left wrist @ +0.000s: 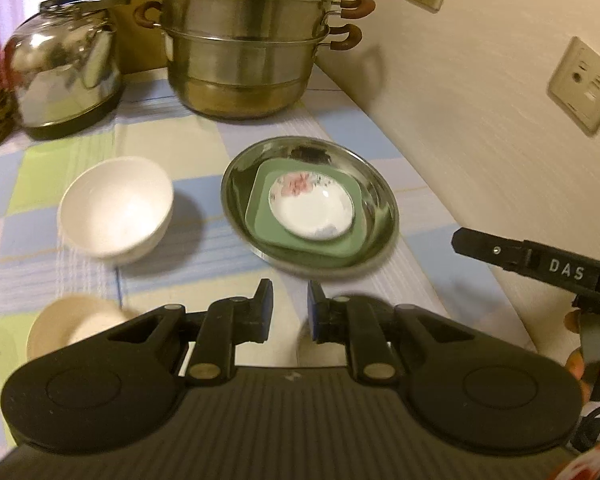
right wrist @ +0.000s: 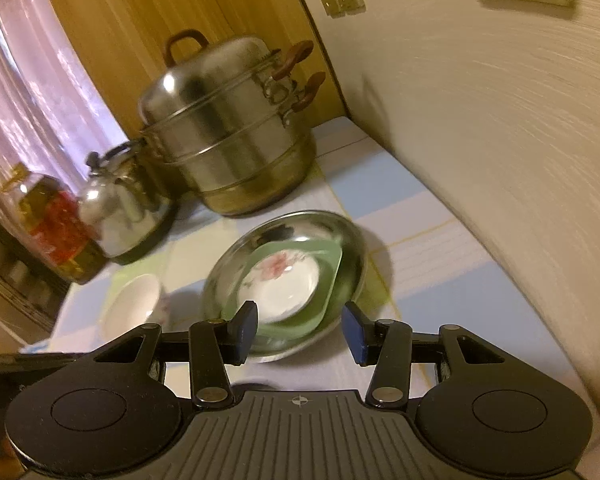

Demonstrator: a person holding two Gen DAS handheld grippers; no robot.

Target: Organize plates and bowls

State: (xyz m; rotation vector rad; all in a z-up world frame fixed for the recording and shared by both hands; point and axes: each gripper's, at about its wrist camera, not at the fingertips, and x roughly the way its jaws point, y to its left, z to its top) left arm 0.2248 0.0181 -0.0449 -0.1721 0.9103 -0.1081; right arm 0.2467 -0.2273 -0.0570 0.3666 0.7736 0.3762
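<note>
Your checked table (left wrist: 204, 248), loaded.
On it you have a steel plate (left wrist: 236, 200), white bowl (left wrist: 116, 208), steamer (left wrist: 244, 60), kettle (left wrist: 64, 64), oil bottle (right wrist: 60, 232).

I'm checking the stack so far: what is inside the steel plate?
Inside the steel plate sits a green square plate, with a flowered white dish on it. The steel plate's centre is covered.

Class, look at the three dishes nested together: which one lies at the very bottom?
The round stainless-steel plate. It rests on the checked tablecloth and holds the square green plate, which carries the small white flowered dish.
</note>
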